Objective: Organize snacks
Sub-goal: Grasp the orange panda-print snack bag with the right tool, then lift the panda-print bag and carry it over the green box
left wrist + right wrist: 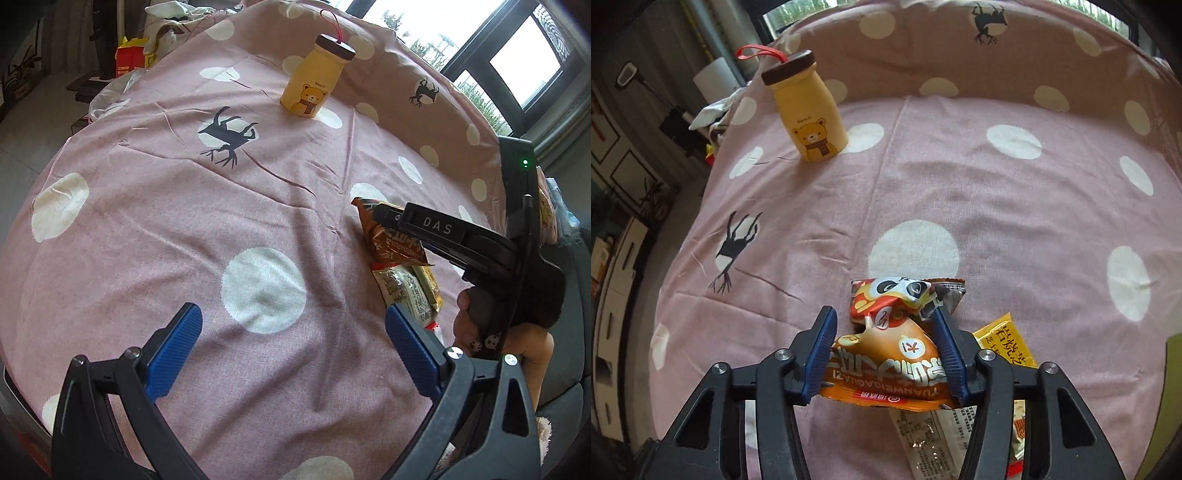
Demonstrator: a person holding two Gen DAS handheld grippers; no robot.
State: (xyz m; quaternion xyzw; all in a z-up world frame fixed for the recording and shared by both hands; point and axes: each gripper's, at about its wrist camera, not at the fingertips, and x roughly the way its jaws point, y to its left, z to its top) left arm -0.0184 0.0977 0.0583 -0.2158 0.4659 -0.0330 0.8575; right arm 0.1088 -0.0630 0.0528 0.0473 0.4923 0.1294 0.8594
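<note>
Jaws of the right gripper (pixel 884 350) pinch an orange crinkled foil snack packet with a panda face (pixel 890 343), its blue ribbed pads (pixel 822 354) pressed against both sides of the wrapper. The packet sits low over a pink cotton cloth with white dots and black deer prints (pixel 960 192) that covers the surface. Beneath and just beside it lie two more snacks: a yellow packet with dark lettering (pixel 1008 341) and a pale clear-wrapped packet with fine print (pixel 923 439), both partly hidden by the gripper.

Jaws of the left gripper (pixel 293 343) stand spread wide with nothing between them, hovering over a white dot on the cloth. In the left wrist view the right gripper (pixel 384 218) reaches in from the right, closed on the same orange packet (pixel 391 240).

A yellow bottle-shaped flask with a bear picture, brown cap and red loop (pixel 807 114) stands upright near the far left of the cloth, well apart from the snacks.
</note>
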